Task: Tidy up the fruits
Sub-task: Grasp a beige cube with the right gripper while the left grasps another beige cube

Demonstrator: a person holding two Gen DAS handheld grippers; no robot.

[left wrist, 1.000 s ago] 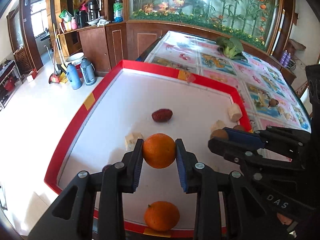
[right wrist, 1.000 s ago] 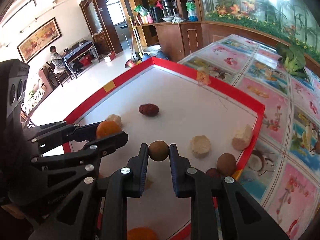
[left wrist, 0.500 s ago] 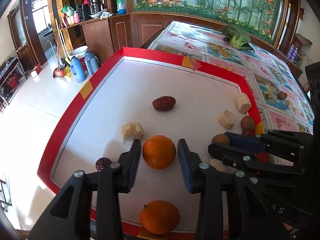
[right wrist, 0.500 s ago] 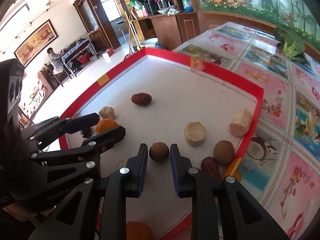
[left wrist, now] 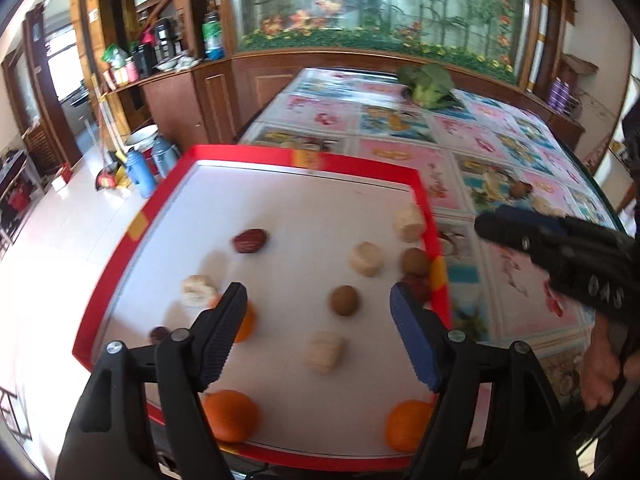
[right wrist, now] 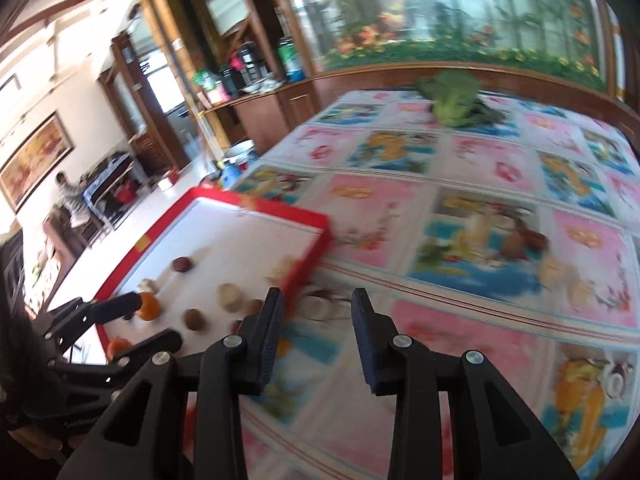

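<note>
A white tray with a red rim (left wrist: 424, 200) holds three oranges, two of them at its near edge (left wrist: 230, 414) (left wrist: 408, 420) and one (left wrist: 246, 320) half hidden behind my left finger. Two brown round fruits (left wrist: 343, 300) (left wrist: 416, 261), dark red dates (left wrist: 250, 241) and several pale chunks (left wrist: 366, 259) also lie in it. My left gripper (left wrist: 318, 300) hovers over the tray, its jaws opening, gripping nothing. My right gripper (right wrist: 318, 300) is over the patterned tablecloth right of the tray (right wrist: 320, 240), jaws opening, nothing between them.
A brown fruit (right wrist: 516, 242) and pale chunks (right wrist: 560, 268) lie loose on the tablecloth (right wrist: 480, 184). A green leafy vegetable (right wrist: 456, 98) rests at the table's far end. Wooden cabinets and an aquarium wall stand behind. Flasks (left wrist: 138, 172) stand on the floor to the left.
My left gripper has let go of the orange, opened wide and swung right. My right gripper has released the brown fruit onto the tray and moved right, off the tray over the tablecloth.
</note>
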